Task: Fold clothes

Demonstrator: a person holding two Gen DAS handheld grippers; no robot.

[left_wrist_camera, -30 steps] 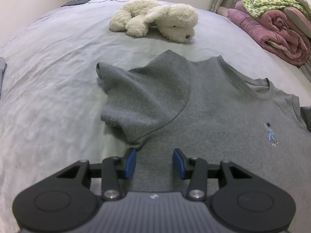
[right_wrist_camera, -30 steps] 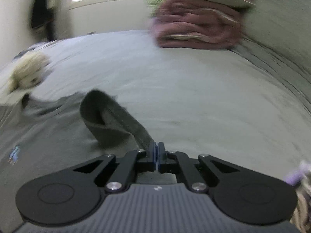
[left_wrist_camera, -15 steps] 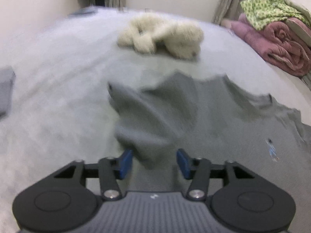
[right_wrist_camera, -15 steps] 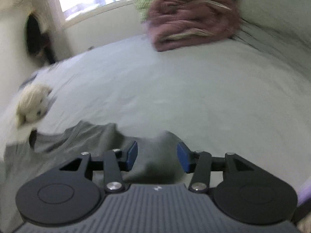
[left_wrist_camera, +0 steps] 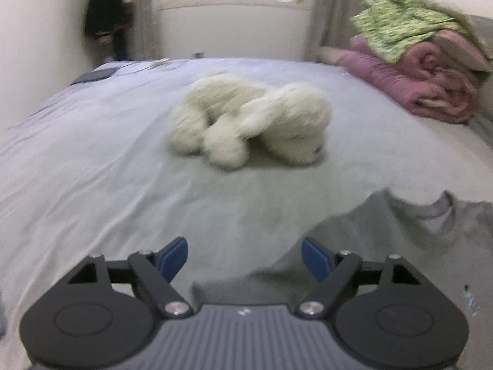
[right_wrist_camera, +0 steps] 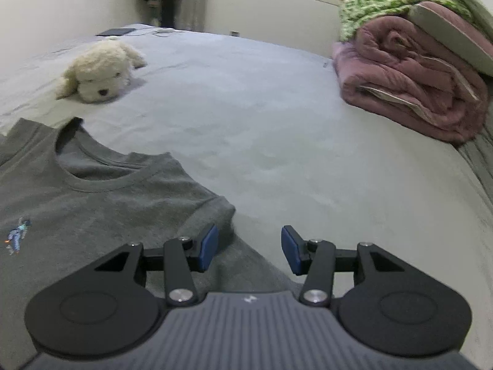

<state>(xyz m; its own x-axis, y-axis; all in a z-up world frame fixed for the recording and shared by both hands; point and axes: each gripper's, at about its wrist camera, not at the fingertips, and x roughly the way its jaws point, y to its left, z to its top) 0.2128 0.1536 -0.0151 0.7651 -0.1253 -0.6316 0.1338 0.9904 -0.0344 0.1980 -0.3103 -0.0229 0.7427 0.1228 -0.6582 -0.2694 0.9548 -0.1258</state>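
The left gripper (left_wrist_camera: 245,257) has its blue-padded jaws spread wide with nothing between them, held above the pale grey bedsheet (left_wrist_camera: 92,178). Just ahead and to its right lies the dark grey cotton T-shirt (left_wrist_camera: 385,240), flat on the sheet, its ribbed round neckline farther right.

The right gripper (right_wrist_camera: 249,249) is also wide apart and empty; its left pad sits over the T-shirt's folded-in sleeve edge, its right pad over bare sheet. The shirt (right_wrist_camera: 92,203) spreads to this gripper's left, with a small blue embroidered emblem (right_wrist_camera: 18,236) on the chest.

Farther ahead and left lies a cream fluffy plush dog (right_wrist_camera: 98,74). Far right, a rolled pink quilt (right_wrist_camera: 409,83) carries a green patterned blanket (right_wrist_camera: 385,6).
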